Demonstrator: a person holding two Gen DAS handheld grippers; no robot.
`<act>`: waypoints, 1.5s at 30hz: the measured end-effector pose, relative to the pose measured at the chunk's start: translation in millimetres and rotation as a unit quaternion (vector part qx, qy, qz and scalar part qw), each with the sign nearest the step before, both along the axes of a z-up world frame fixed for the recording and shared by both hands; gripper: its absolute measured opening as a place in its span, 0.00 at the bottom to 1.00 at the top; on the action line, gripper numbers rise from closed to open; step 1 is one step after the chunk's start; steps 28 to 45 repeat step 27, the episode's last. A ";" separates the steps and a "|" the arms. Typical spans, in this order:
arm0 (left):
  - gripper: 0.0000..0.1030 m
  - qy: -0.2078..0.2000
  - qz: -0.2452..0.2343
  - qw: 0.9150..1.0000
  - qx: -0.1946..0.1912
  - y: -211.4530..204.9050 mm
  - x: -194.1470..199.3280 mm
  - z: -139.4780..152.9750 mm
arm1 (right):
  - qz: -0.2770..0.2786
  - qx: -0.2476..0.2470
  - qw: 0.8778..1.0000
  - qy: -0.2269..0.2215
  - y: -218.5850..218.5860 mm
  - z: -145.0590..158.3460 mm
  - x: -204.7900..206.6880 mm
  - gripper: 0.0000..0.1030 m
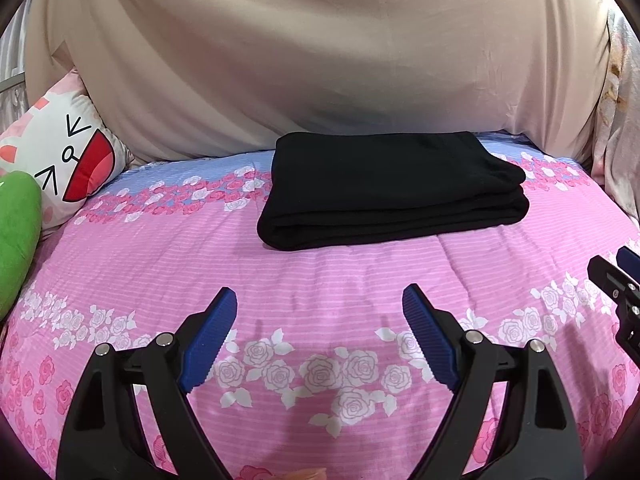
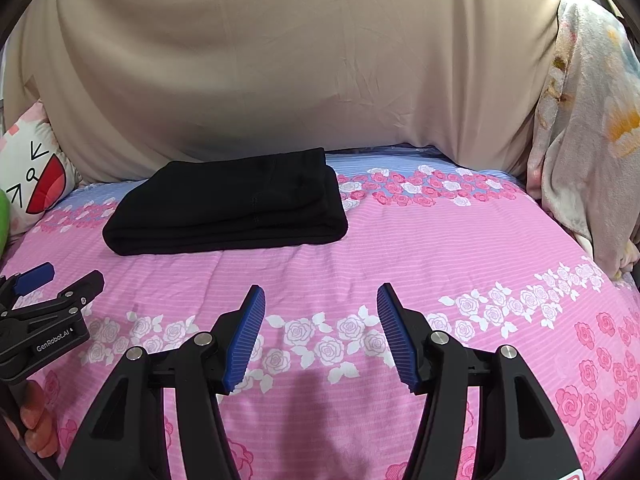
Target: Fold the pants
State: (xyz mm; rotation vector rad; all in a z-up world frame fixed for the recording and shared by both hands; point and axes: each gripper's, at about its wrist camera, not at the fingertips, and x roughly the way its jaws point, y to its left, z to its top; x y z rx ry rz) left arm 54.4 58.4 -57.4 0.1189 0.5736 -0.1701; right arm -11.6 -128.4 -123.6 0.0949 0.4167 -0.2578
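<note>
Black pants (image 1: 392, 188) lie folded into a flat rectangular stack on the pink floral bedspread (image 1: 320, 280), near the far side of the bed. They also show in the right wrist view (image 2: 228, 208), ahead and to the left. My left gripper (image 1: 320, 296) is open and empty, above the bedspread, well short of the pants. My right gripper (image 2: 320, 294) is open and empty, also short of the pants. The left gripper shows at the left edge of the right wrist view (image 2: 60, 276), and the right gripper at the right edge of the left wrist view (image 1: 616, 276).
A beige sheet (image 1: 320, 60) hangs behind the bed. A cartoon-face pillow (image 1: 60, 152) and a green plush (image 1: 16, 232) sit at the far left. A pale floral blanket (image 2: 580, 140) is heaped at the right edge.
</note>
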 end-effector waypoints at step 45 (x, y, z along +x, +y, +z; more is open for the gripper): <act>0.81 0.020 0.016 0.999 -0.019 9.5 6.6 -3.1 | -0.002 -0.008 1.000 0.000 -0.2 0.7 0.0 0.58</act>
